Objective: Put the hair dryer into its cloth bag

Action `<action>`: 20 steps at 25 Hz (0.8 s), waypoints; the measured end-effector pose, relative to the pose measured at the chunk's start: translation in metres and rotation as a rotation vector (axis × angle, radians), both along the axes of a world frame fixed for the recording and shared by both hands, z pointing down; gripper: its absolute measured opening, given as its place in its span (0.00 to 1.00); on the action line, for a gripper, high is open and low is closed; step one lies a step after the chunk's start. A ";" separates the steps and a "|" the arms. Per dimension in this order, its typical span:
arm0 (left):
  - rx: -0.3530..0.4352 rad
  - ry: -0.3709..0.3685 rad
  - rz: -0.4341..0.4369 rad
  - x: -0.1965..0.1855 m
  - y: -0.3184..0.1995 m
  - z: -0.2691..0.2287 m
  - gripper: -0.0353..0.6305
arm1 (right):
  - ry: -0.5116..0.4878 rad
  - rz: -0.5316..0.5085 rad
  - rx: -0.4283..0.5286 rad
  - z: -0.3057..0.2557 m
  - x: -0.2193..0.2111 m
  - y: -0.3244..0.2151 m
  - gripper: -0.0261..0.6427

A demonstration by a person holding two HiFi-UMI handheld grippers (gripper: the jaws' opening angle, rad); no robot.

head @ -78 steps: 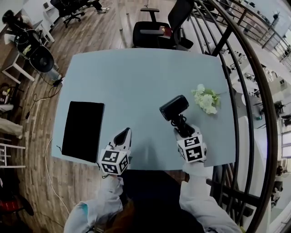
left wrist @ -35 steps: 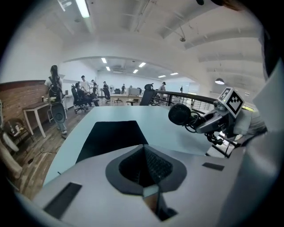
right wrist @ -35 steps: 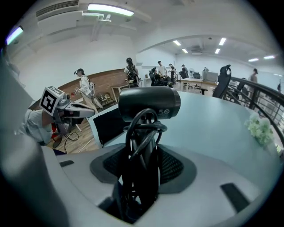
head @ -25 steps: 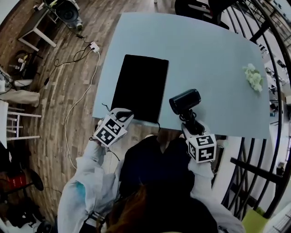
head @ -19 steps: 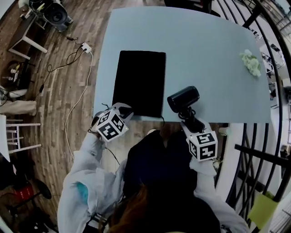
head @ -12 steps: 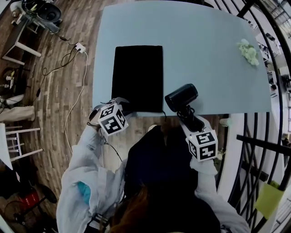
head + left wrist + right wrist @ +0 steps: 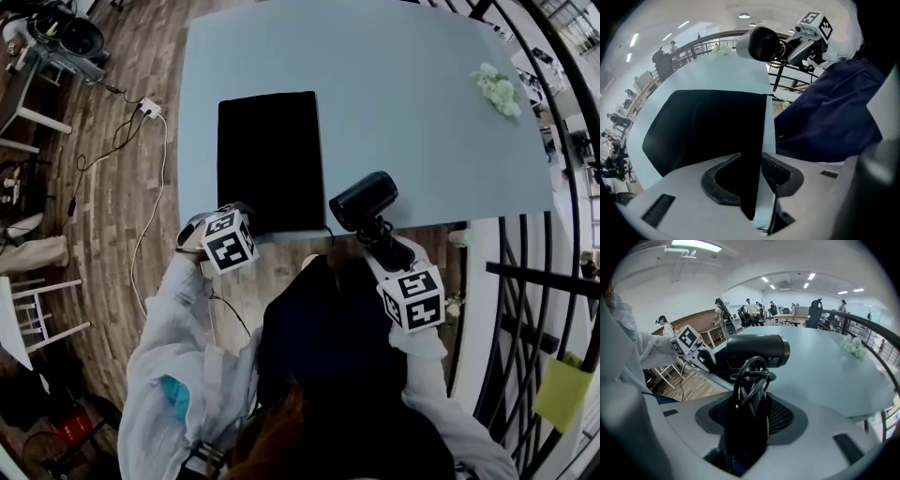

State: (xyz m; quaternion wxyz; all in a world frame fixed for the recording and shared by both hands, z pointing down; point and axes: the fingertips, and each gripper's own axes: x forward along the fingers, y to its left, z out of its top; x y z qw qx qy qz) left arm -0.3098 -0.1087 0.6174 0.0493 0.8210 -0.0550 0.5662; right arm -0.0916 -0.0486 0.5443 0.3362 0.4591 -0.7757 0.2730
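The flat black cloth bag lies on the pale blue table, its near edge at the table's front edge. My left gripper points steeply down at the bag's near left corner. In the left gripper view the bag and the table edge stand between the closing jaws of the left gripper, whose pads do not press. My right gripper is shut on the cord-wrapped handle of the black hair dryer, held just right of the bag. The hair dryer's barrel lies crosswise above the right gripper.
A small bunch of white flowers lies at the table's far right. A dark metal railing runs along the right side. A power strip with cables lies on the wooden floor at left. The person's dark lap is under both hands.
My left gripper has sunk and rolled onto the bag's near corner, and its jaws have gone from shut to open. The right gripper with the dryer shifted slightly towards the bag.
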 end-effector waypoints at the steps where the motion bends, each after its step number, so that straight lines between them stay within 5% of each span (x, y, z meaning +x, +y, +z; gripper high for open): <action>1: 0.000 -0.001 0.000 0.000 0.000 0.000 0.27 | 0.001 0.001 0.001 0.000 0.001 0.000 0.35; 10: 0.010 0.033 -0.057 0.001 -0.006 -0.005 0.14 | 0.001 -0.002 0.005 -0.001 0.003 0.001 0.35; 20: -0.141 0.150 -0.107 0.021 0.008 -0.023 0.14 | -0.002 0.013 0.012 -0.002 0.008 0.010 0.35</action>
